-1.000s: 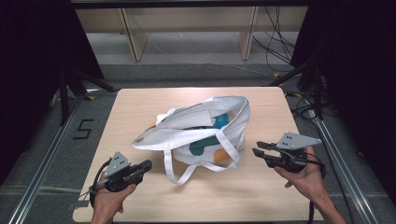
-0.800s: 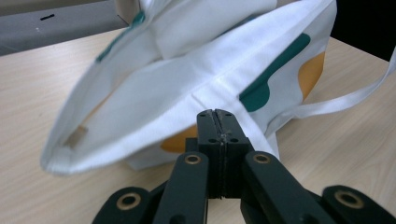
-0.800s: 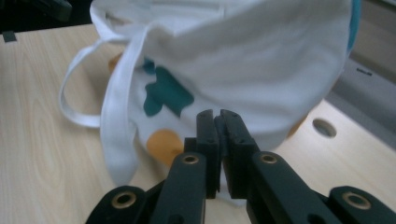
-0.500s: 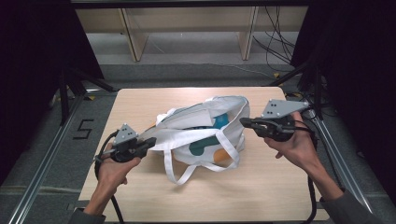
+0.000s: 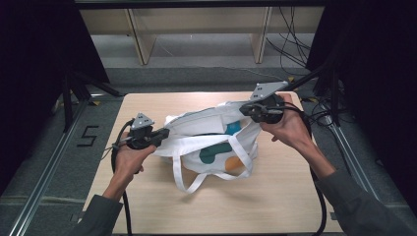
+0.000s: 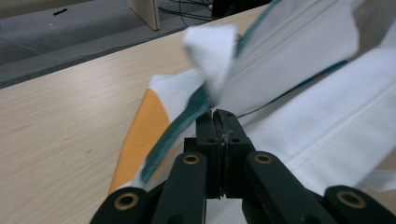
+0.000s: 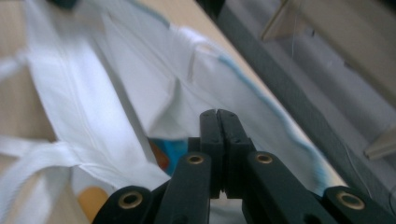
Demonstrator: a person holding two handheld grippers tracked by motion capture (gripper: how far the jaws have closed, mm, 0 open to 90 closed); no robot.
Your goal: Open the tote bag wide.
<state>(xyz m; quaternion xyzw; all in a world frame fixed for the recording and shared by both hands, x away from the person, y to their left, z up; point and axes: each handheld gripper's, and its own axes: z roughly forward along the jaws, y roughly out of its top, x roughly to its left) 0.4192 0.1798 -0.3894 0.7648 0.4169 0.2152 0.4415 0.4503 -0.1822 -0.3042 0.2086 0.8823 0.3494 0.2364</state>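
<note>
While the wooden counter (image 5: 275, 206) is carrying everything, the white tote bag (image 5: 216, 147) is lying across its middle, stretched between the two sets of jaws with its long axis running from the left hand's side up toward the far right corner. The left gripper (image 5: 160, 133) is sitting at the bag's left end, its jaws pressed together; in the left gripper view the jaws (image 6: 219, 122) are looking fully closed against the white cloth and a teal trim, though whether fabric is actually pinched I cannot tell. The right gripper (image 5: 246, 109) is meeting the bag's far right rim, jaws likewise closed (image 7: 217, 119), with the open mouth lying just ahead of them. Both hands are equally near. The looped handle (image 5: 192, 184) is trailing toward the person, away from both jaws.
</note>
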